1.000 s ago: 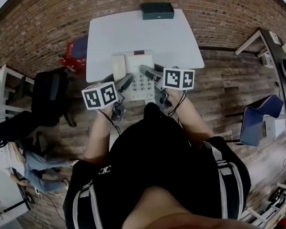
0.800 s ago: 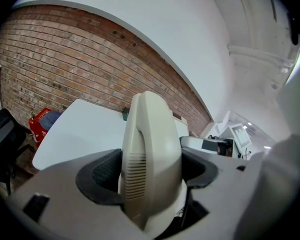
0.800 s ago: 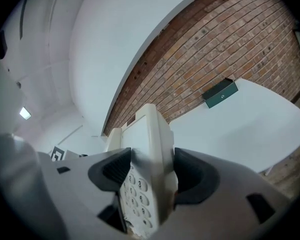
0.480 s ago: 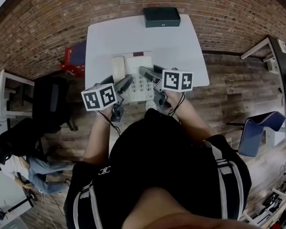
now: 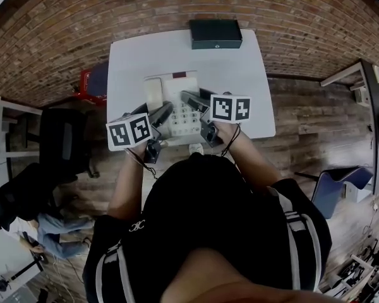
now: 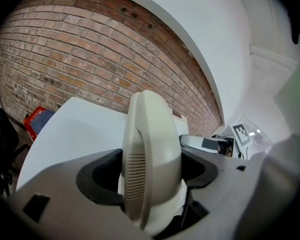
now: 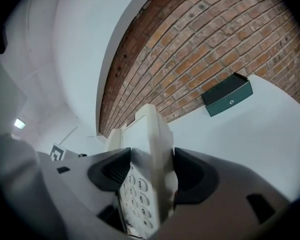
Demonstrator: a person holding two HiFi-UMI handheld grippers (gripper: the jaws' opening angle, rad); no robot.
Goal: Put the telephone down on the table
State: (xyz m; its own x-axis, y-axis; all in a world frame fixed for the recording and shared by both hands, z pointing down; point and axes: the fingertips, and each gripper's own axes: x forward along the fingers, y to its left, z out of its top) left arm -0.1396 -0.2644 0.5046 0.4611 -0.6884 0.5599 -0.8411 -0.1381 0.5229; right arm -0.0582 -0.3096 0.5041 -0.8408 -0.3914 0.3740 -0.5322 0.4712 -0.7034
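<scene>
Step in hand: the carry-and-lower. Both tools are on the telephone (image 5: 179,103), one at each side.
- Left tool (image 6: 150,173): jaws pressed in on the cream handset (image 6: 149,134), which stands edge-on between the pads.
- Right tool (image 7: 152,174): jaws clamped on the right edge of the body, with the keypad (image 7: 135,194) showing just left of the grip.

Where the telephone is: over the near half of the white counter (image 5: 132,55), keypad toward the person, handset on the left. No view shows whether the base touches the top. My guess is that it is close, or only just down.

Next move, as I judge it: bring the set down level until the base sits flat, then spread both jaws and draw the tools back toward the near side. The near edge is close, so the base needs to land fully on the top.

Surface: plain white counter, bare except for a dark green box (image 5: 215,33) at the far edge, well apart from the telephone.

Room: brick wall (image 5: 63,17) beyond the counter and a wooden floor (image 5: 303,106). A red object (image 5: 87,81) and a black chair (image 5: 62,142) are on the left, and a blue chair (image 5: 331,191) is on the right.
</scene>
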